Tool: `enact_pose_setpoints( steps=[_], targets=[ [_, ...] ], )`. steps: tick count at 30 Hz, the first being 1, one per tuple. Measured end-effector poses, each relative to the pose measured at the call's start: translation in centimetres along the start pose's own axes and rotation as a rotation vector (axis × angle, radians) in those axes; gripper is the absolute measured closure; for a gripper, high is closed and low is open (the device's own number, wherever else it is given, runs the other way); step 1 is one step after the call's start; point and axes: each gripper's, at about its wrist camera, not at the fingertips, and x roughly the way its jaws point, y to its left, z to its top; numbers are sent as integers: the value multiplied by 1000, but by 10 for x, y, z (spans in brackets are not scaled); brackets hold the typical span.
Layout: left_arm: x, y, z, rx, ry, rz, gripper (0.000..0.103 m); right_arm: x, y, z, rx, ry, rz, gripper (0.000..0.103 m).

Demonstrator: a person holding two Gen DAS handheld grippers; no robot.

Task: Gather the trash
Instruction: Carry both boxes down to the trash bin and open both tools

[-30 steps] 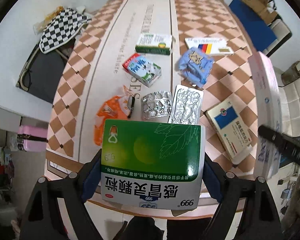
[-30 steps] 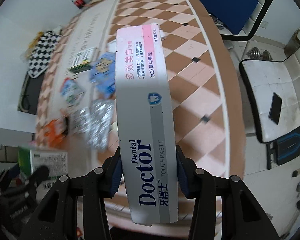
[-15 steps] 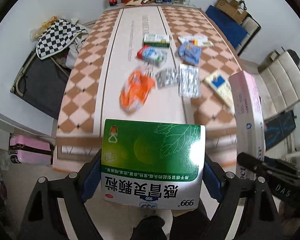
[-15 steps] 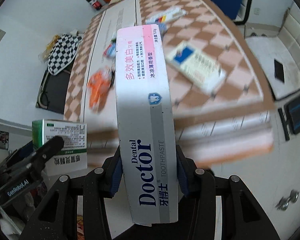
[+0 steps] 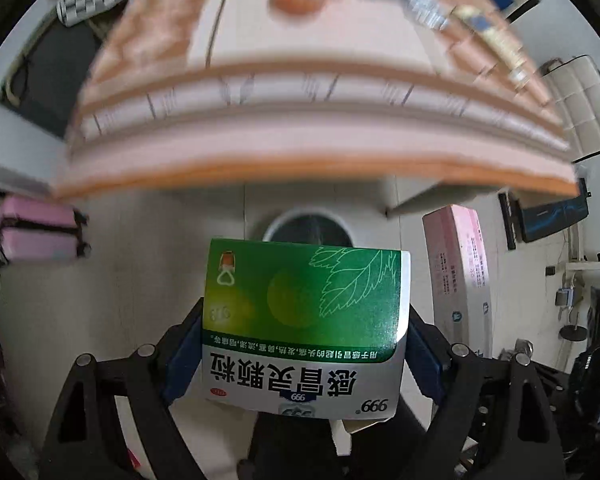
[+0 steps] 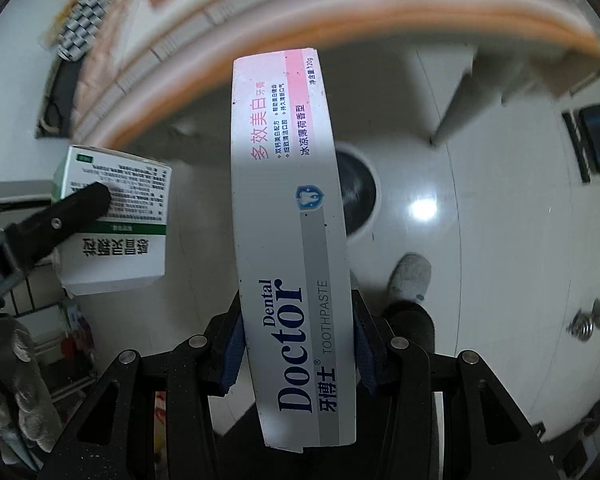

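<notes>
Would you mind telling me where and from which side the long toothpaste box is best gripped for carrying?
Grip the toothpaste box as the right gripper does now: across its narrow width, near the "Doctor" end, pads on the two long side faces. These faces are flat and parallel, and the span is short. Gripping nearer the middle might swing less.

Both wrist views face down at floor, table edge (image 5: 300, 168) above, sharing round bin (image 6: 358, 196)
</notes>
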Motion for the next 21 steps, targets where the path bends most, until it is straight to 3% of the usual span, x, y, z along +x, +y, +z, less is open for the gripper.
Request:
enact_pose_setpoints(
  steps=[5, 8, 13, 18, 21],
  targets=[
    [99, 12, -4, -55, 98, -43, 16, 91, -33, -3, 39, 112, -17, 55],
    [169, 16, 0, -90, 167, -94, 16, 148, -53, 7, 68, 168, -22, 55],
    [260, 15, 14, -112, 247, -114, 15, 236, -80, 31, 100, 251, -17, 54],
    [319, 26, 17, -155, 296, -136, 13, 312, -98, 49, 81, 330, -54, 54],
    [334, 35, 15, -159, 303, -99, 13, 346, -99, 59, 56, 369, -81, 53]
  ],
)
